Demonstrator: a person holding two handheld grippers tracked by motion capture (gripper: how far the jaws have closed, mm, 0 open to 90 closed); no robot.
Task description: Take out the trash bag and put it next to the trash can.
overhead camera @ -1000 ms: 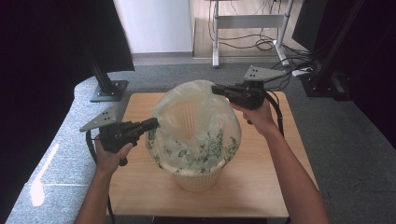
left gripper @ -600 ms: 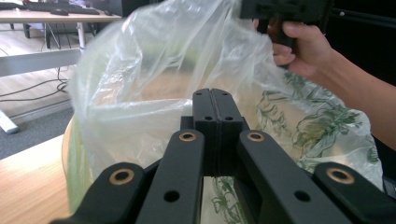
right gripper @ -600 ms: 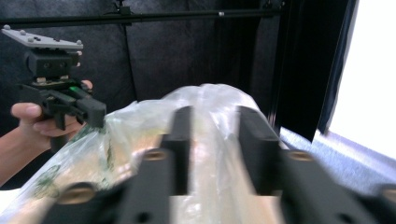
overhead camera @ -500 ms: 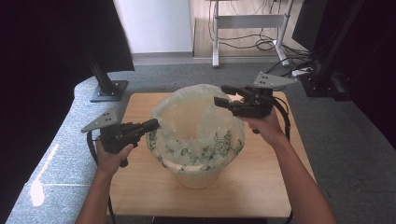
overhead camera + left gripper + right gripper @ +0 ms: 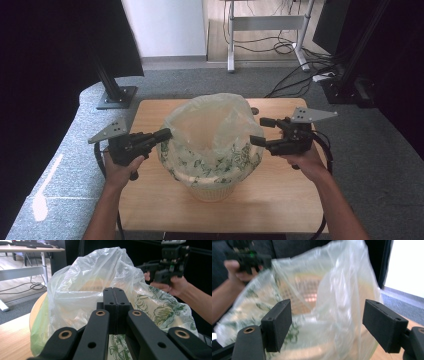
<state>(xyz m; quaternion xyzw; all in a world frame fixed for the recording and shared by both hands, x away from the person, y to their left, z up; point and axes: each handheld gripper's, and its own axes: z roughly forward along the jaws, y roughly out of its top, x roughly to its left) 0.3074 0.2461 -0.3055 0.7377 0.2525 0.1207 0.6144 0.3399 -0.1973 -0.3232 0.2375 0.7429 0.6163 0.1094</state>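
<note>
A clear plastic bag point(image 5: 212, 130) printed with green leaves lines a cream woven basket point(image 5: 207, 187) in the middle of the wooden table point(image 5: 280, 200). My left gripper point(image 5: 164, 133) is shut at the bag's left rim and seems to pinch the film; in the left gripper view its jaws point(image 5: 115, 292) are pressed together against the bag point(image 5: 82, 290). My right gripper point(image 5: 257, 131) stands open just off the bag's right side. Its jaws have just been opening. In the right gripper view point(image 5: 330, 322) the blurred bag point(image 5: 324, 290) lies ahead between the pads, untouched.
A black monitor stand point(image 5: 116, 97) is on the floor behind the table's left corner. A grey desk frame and cables point(image 5: 280, 47) are at the back, with dark equipment point(image 5: 350, 85) at the right. Grey carpet surrounds the table.
My right gripper let go of the bag's upper right edge, opened, and moved right and down. The bag sank from a closed dome to an open mouth. The left gripper stayed put.
</note>
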